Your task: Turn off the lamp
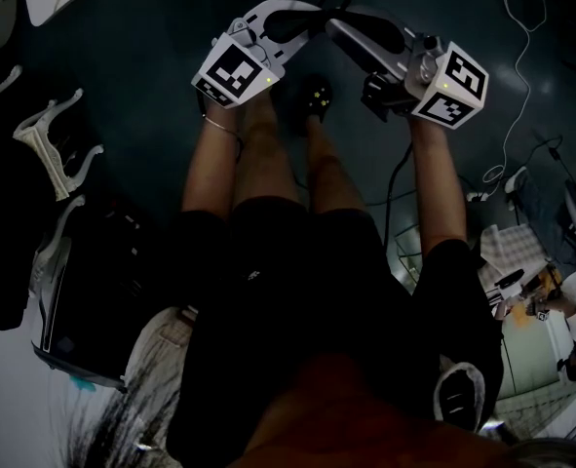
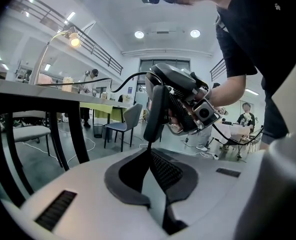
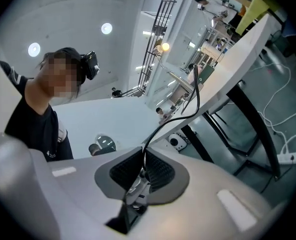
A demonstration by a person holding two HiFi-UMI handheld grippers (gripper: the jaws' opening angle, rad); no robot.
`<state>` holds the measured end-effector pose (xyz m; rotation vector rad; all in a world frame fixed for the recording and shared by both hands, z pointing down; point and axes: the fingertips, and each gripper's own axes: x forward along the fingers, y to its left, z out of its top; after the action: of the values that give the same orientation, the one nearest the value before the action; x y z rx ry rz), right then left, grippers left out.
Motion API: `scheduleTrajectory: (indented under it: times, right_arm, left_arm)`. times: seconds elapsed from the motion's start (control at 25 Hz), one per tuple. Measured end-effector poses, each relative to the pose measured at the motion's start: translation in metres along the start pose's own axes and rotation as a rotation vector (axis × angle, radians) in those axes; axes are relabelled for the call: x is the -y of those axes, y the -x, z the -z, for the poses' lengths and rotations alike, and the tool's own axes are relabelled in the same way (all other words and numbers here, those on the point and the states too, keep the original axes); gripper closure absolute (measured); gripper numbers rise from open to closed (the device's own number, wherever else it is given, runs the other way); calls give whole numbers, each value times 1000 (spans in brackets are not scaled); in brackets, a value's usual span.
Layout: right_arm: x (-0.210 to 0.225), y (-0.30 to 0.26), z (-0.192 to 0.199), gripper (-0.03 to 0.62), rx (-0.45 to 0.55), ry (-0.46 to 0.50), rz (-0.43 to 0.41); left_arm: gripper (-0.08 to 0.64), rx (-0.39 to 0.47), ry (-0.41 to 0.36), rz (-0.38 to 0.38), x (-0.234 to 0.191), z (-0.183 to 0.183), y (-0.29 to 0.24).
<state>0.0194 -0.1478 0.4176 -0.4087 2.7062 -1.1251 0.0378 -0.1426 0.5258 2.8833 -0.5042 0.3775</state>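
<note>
Right gripper (image 3: 141,171) on cable (image 3: 179,118); table (image 3: 233,64), lamp (image 3: 164,47) beyond

Black clothes, glossy white grippers

Black short-sleeved top (image 1: 297,291), a thin bracelet (image 1: 219,125) on the left wrist, a dark shoe (image 1: 317,96). The left gripper (image 2: 150,151) and right gripper (image 3: 141,156) have smooth white shells, ribbed black pads (image 2: 165,169), and each carries a white cube (image 1: 234,71) with black square markers.

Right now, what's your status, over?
Right gripper shut on lamp cord. Left gripper shut, close by. Lamp lit. Nothing seen blocking.
</note>
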Motion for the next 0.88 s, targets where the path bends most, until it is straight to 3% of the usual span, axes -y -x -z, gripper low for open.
scheduleTrajectory:
  times: [0.64, 0.88]
  right_arm:
    - [24, 0, 4, 521, -38, 219, 180]
    - [33, 1, 2, 439, -30, 218, 219]
  left_arm:
    - [545, 10, 104, 13, 8, 11, 5]
    - [545, 10, 144, 43, 17, 15, 5]
